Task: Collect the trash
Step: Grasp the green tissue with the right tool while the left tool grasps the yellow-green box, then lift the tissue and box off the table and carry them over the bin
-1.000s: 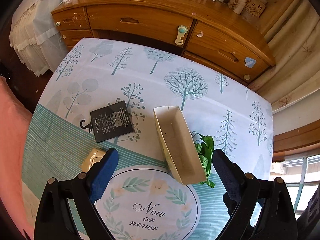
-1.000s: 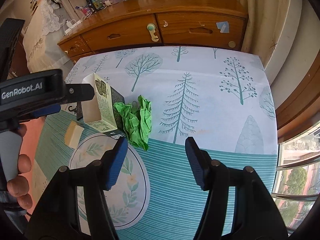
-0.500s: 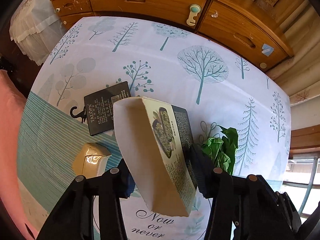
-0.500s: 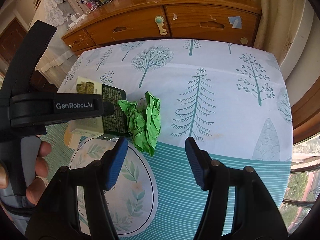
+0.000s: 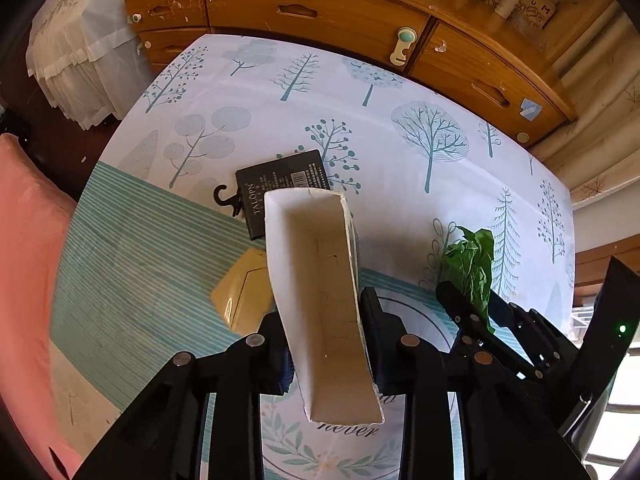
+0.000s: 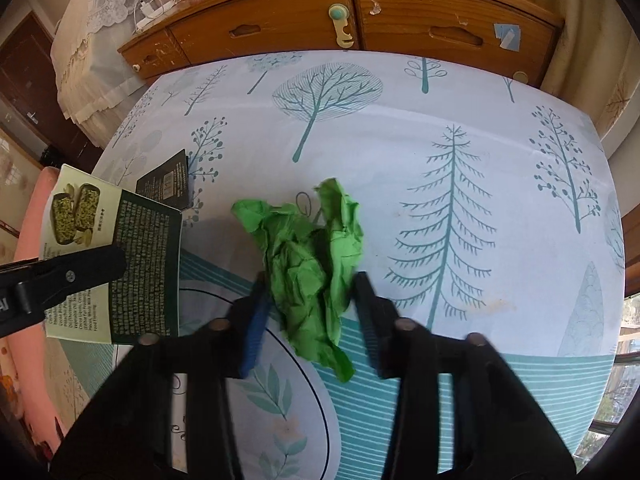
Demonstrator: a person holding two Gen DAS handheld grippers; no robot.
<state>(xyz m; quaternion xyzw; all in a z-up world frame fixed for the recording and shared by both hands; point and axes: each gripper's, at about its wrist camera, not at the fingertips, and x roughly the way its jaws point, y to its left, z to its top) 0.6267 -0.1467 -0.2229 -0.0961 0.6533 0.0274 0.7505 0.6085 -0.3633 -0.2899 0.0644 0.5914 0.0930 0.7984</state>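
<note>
While our left tool (image 5: pixel 326 344) clamps the open food carton (image 5: pixel 320 300) above the desk (image 6: pixel 460 92), our right tool (image 6: pixel 308 300), its jaws just closing, should squeeze the crumpled green paper (image 6: pixel 308 264) lying there firmly before lifting.

The table (image 5: pixel 400 208) is viewed steeply from above, close in, by both wrist cameras, facing the dresser (image 6: pixel 400 36) at its far edge. The green paper (image 6: pixel 312 272) and carton (image 5: pixel 320 300) are shared.
</note>
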